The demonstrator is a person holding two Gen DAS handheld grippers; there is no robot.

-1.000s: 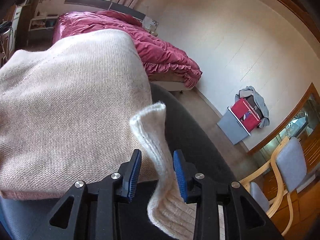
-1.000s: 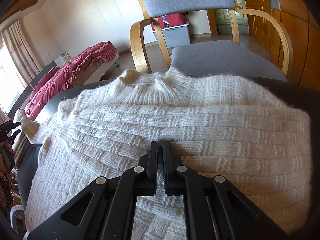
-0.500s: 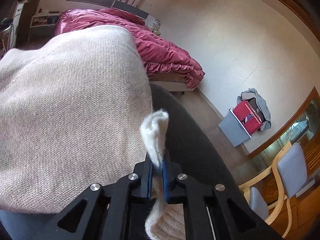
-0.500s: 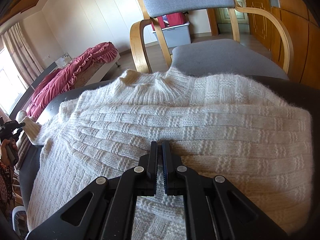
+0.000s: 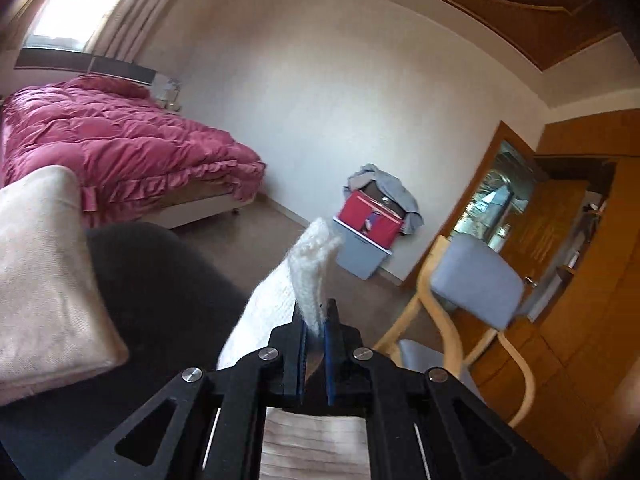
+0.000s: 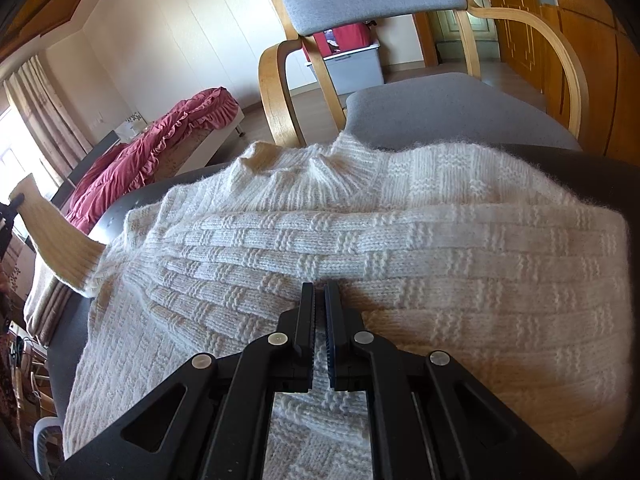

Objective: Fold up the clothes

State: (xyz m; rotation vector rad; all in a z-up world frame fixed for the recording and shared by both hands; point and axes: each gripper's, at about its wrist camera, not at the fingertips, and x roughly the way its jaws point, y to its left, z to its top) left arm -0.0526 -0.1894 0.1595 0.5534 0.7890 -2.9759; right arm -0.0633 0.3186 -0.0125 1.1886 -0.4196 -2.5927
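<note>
We see pale walls [image 5: 340, 80], a bright curtained window [image 5: 76, 8], a bed with a crimson ruffled duvet [image 5: 120, 148], a grey-cushioned bentwood chair [image 5: 476, 280], a grey bin holding a red box [image 5: 368, 228], and wooden doors [image 6: 516, 20].

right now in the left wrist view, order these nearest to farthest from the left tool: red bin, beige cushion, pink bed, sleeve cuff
1. Sleeve cuff: pinched in the left tool.
2. Beige cushion: close by on the left, on the dark seat.
3. Red bin: on the floor against the far wall, straight ahead.
4. Pink bed: upper left; its foot looks about level with the bin, so 3 and 4 are close.
</note>
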